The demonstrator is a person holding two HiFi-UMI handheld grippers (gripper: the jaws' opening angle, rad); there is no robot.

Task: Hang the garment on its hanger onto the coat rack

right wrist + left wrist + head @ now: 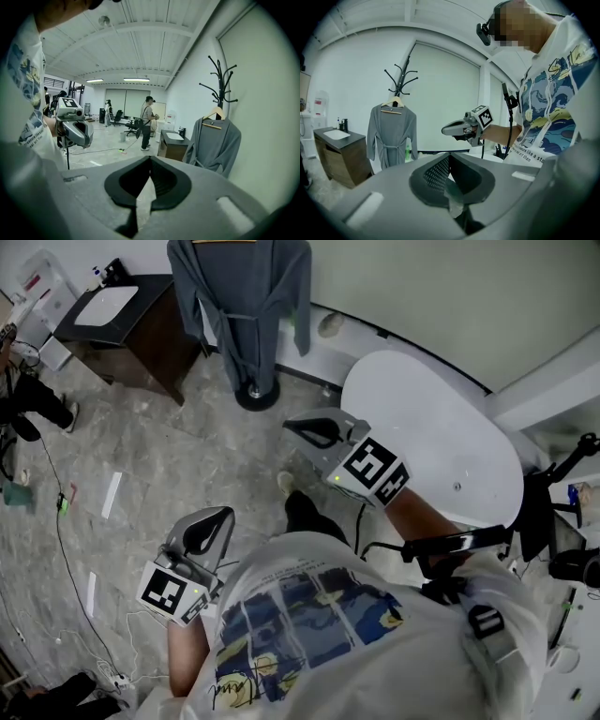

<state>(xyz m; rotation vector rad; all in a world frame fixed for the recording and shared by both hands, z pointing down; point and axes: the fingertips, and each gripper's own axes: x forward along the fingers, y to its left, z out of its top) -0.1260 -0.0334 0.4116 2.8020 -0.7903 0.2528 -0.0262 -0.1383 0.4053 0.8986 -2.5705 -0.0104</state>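
Note:
A grey robe hangs on a wooden hanger from the black coat rack, whose round base stands on the floor by the wall. In the right gripper view the robe hangs off to the right. Both grippers are well back from the rack, held in front of the person's body. My left gripper is shut and holds nothing. My right gripper points towards the rack, also shut and empty. The left gripper view has the right gripper in mid-air beside the robe.
A dark cabinet with a white sink stands left of the rack. A white oval table is at the right. Cables run over the marbled floor. A person stands further back in the room.

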